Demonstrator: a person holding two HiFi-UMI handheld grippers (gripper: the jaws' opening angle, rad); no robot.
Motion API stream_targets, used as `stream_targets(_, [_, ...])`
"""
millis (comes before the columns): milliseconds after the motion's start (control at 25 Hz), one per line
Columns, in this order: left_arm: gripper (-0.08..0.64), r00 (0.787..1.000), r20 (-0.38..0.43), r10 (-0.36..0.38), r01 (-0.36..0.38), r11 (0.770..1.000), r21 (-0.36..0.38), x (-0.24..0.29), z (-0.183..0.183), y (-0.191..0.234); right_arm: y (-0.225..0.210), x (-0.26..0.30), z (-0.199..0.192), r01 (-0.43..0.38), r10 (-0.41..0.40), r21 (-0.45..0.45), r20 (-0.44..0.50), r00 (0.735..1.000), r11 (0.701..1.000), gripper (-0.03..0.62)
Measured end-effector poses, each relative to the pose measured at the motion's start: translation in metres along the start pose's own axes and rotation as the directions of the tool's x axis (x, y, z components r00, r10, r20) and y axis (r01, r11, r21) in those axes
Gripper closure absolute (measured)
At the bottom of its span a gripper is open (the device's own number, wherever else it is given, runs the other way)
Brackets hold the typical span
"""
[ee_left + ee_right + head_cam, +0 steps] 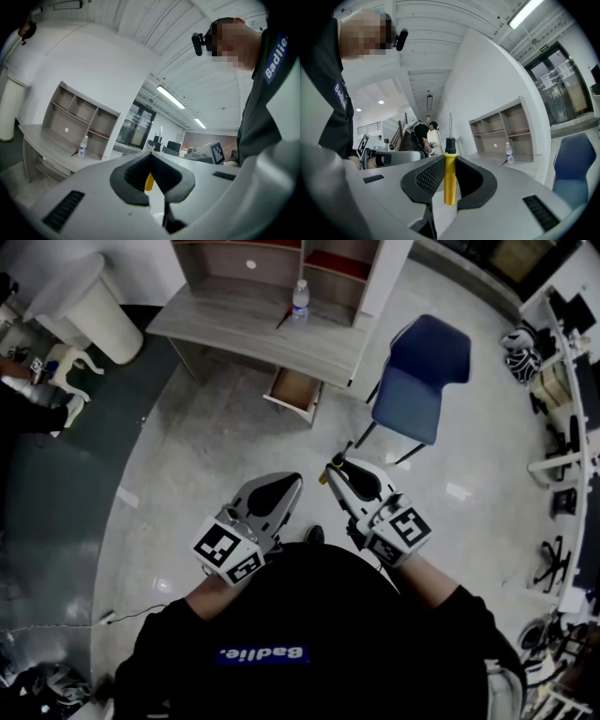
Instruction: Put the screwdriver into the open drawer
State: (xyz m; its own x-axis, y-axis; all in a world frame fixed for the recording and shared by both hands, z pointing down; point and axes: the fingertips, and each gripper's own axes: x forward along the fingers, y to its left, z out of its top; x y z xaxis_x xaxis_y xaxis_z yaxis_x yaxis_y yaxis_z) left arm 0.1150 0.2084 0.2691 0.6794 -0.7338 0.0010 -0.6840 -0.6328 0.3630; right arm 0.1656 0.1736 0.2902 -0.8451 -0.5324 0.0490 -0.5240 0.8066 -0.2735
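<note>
Head view, nearest the camera: the person's dark-sleeved arms reach forward over the pale floor, each hand behind a marker cube. The left claw and the right claw sit side by side, close but not touching, both pointing toward the furniture ahead.

In the left gripper view, the left claw has its jaws together at the tips. A thin yellow sliver shows in the hollow between the dark pads; I cannot tell what it is.

In the right gripper view, the right claw is clamped on the screwdriver. The yellow handle stands upright between the ribbed pads, and its black collar and thin metal shaft rise past the jaw tips. From the head view, the screwdriver shows only as a small yellow bit at the tip of that claw, above the floor and well apart from the drawer.

Farther on, the open drawer juts out from under the front edge of the grey tabletop, its brown inside showing. A blue chair stands just to its right. On the tabletop, against the shelf unit, stands a clear water bottle.
</note>
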Motion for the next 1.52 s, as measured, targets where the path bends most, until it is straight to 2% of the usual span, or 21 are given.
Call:
stream_targets(440, [0.558, 0.996, 0.022, 0.091, -0.092, 0.996, 0.006, 0.038, -0.01, 0.0, -0.039, -0.011, 0.001, -0.072, 0.072, 0.023, -0.001, 0.997, 0.997, 0.502])
stream_targets(680, [0.558, 0.993, 0.02, 0.112, -0.113, 0.994, 0.008, 0.049, -0.008, 0.011, -0.054, -0.001, -0.001, -0.092, 0.093, 0.035, -0.012, 0.996, 0.995, 0.502])
stream_targets(880, [0.558, 0.993, 0.023, 0.113, -0.113, 0.994, -0.004, 0.056, -0.006, 0.04, -0.071, 0.025, -0.004, -0.082, 0.083, 0.029, -0.027, 0.996, 0.996, 0.502])
stream_targets(1080, [0.558, 0.996, 0.021, 0.081, -0.081, 0.997, -0.008, 0.068, 0.005, 0.072, -0.088, 0.057, -0.002, -0.055, 0.056, 0.025, -0.034, 0.998, 0.998, 0.502])
stream_targets(1520, [0.558, 1.0, 0.002, 0.007, -0.007, 1.0, -0.025, 0.078, 0.041, 0.172, -0.11, 0.161, 0.007, 0.005, -0.004, 0.026, -0.053, 0.999, 1.0, 0.502])
